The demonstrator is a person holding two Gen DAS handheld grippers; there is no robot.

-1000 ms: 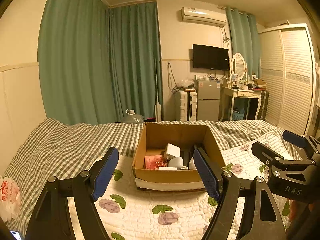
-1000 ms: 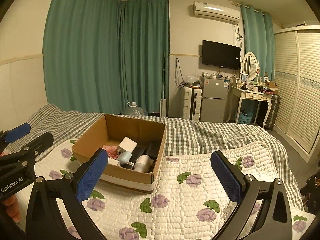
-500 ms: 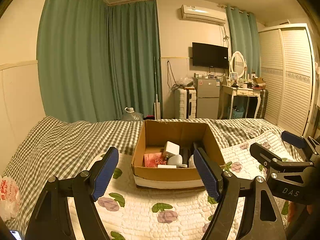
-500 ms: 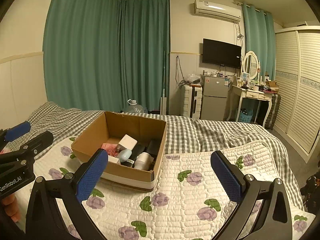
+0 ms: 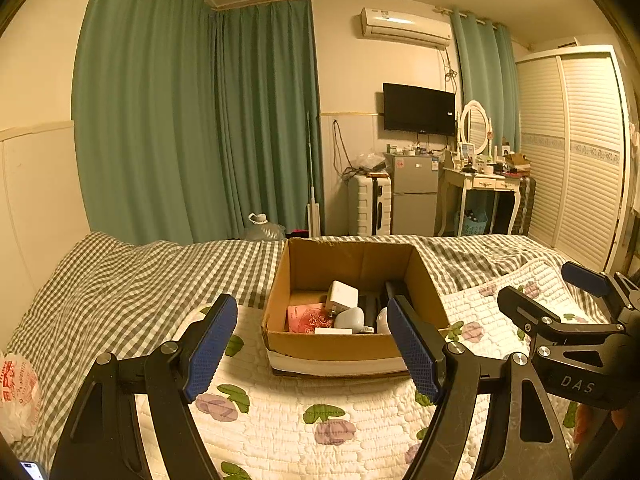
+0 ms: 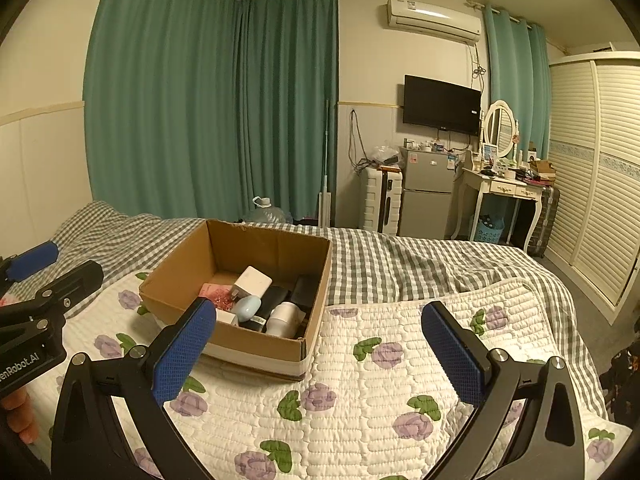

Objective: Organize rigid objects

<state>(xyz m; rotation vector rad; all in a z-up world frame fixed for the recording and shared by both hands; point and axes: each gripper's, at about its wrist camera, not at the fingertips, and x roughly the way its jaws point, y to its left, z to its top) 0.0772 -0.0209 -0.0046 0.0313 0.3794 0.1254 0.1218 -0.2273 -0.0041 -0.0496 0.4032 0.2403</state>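
Both tongs are hanging wide apart with nothing between the blue pads. The left tongs (image 5: 312, 344) are sitting just in front of the cardboard box (image 5: 352, 350), pointing straight at it, with the box's near wall showing between the two pads. The right tongs (image 6: 318, 350) are hovering in front of the box and off to its right, over the floral quilt (image 6: 360, 408).

The box is resting on that quilt, open at the top. Inside it a white cube-shaped adapter (image 6: 252, 282) is leaning near the middle, a pale blue rounded thing (image 6: 246, 307) is lying just in front of it, a white cylinder (image 6: 284, 318) is sitting toward the box's right front corner, and a pink packet (image 5: 308, 317) is lying at the box's left. Some dark items are tucked behind the cylinder, too dim to tell what they are.

Behind the box a checked blanket (image 6: 400, 268) is covering the bed, with green curtains (image 6: 208, 100) further back.
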